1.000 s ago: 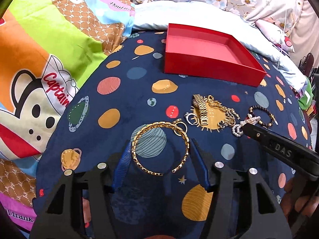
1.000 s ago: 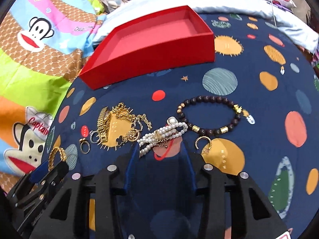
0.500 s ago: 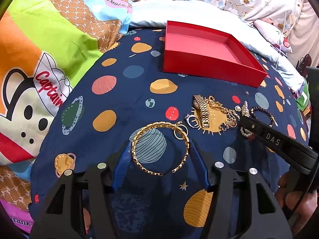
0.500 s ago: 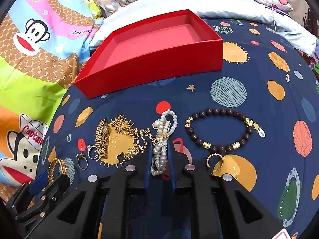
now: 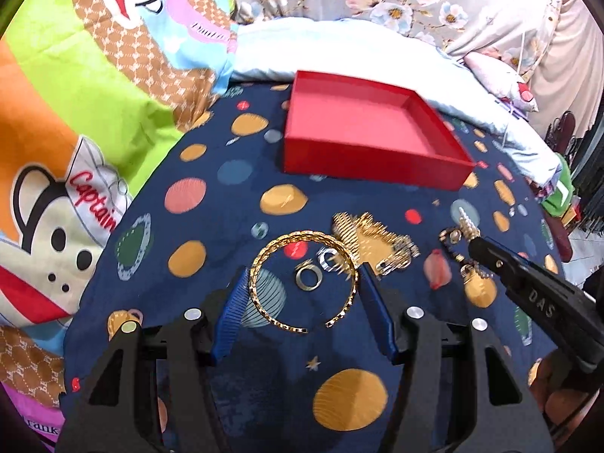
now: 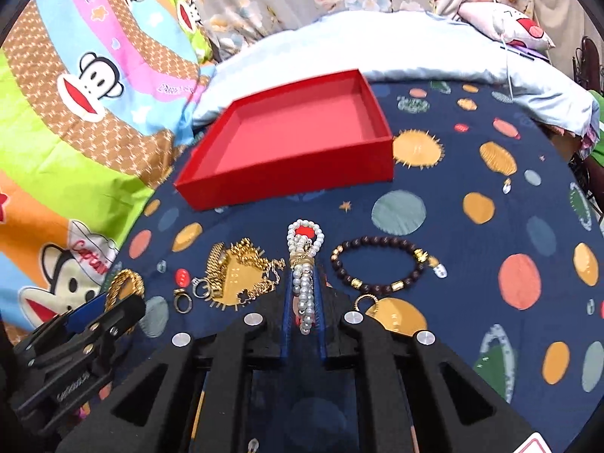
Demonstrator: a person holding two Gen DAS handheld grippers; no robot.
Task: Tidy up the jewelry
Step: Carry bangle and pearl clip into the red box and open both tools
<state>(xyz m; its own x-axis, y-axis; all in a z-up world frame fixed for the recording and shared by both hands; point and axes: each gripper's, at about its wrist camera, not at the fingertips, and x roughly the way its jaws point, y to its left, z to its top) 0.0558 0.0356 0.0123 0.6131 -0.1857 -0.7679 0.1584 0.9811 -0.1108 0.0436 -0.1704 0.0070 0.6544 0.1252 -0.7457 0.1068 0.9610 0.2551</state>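
Observation:
My left gripper (image 5: 304,275) is shut on a gold chain bangle (image 5: 302,281), its blue fingers pressed against both sides, held above the dark planet-print cloth. My right gripper (image 6: 303,270) is shut on a white pearl bracelet (image 6: 305,260), which sticks out forward and is lifted off the cloth. An empty red box (image 5: 372,139) stands behind; it also shows in the right wrist view (image 6: 294,139). On the cloth lie a tangle of gold chains (image 6: 241,275), two rings (image 6: 190,296), a dark bead bracelet (image 6: 381,262) and a small gold ring (image 6: 364,302).
The planet-print cloth (image 6: 490,226) lies over a bed with a bright monkey-print quilt (image 5: 75,151) on the left and pale blue bedding (image 6: 377,45) behind the box. A small pink pillow (image 6: 506,22) lies at the far right.
My right gripper closed on the pearl bracelet and lifted it. My left gripper rose with the gold bangle and moved forward over the rings, toward the red box.

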